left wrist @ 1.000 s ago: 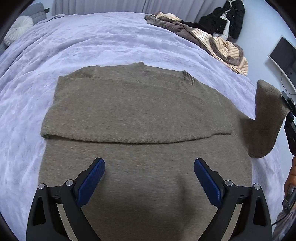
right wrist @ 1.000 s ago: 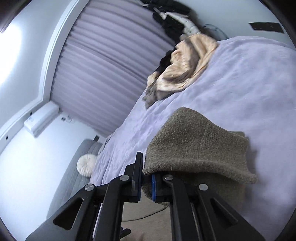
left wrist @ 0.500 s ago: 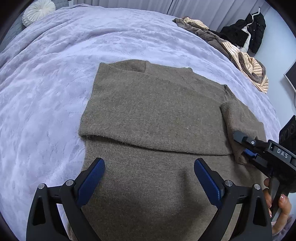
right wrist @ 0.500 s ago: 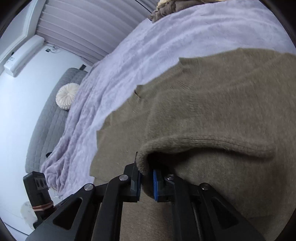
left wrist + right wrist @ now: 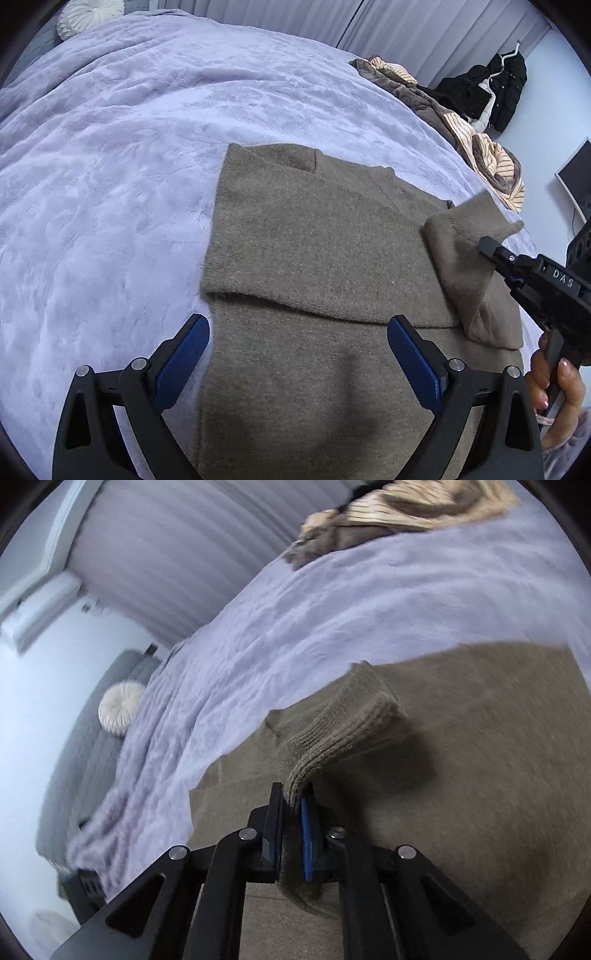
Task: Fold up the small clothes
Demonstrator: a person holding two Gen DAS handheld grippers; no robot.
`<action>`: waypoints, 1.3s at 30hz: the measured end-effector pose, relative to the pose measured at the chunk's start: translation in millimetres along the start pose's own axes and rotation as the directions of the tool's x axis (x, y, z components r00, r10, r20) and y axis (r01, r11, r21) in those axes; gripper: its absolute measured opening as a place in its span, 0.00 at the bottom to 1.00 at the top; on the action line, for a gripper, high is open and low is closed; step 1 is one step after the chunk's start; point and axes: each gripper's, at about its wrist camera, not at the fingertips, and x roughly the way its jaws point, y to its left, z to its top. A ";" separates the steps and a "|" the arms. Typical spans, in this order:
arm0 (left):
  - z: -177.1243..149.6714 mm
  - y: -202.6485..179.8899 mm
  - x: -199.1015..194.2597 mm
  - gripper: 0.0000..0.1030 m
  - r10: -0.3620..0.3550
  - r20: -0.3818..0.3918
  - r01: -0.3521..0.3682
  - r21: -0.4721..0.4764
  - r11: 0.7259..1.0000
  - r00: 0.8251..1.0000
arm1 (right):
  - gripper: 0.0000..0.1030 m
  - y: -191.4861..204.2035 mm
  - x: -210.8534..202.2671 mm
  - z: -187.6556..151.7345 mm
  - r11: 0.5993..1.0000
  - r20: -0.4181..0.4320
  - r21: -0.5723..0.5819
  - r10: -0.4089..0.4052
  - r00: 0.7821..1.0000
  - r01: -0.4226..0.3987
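A brown sweater (image 5: 325,236) lies flat on the bed's purple blanket (image 5: 110,155), near its front edge. The right gripper (image 5: 291,808) has just squeezed shut on the sweater's sleeve cuff (image 5: 347,723), lifting it over the sweater. The left gripper (image 5: 299,354) hangs wide open above the sweater, holding nothing.

This is a bedroom in a home: a wide bed (image 5: 147,155) under a fluffy lilac blanket, a round white cushion (image 5: 122,707) on a grey padded headboard (image 5: 85,746), pleated curtains (image 5: 424,33) along the wall, and loose clothes (image 5: 480,147) heaped at the bed's far edge.
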 end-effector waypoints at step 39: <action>33.9 -34.5 57.5 0.15 -0.232 -0.167 0.231 -0.027 0.973 0.958 | 0.06 -166.7 -127.7 -62.9 0.877 0.158 0.480 -0.089 0.983 0.002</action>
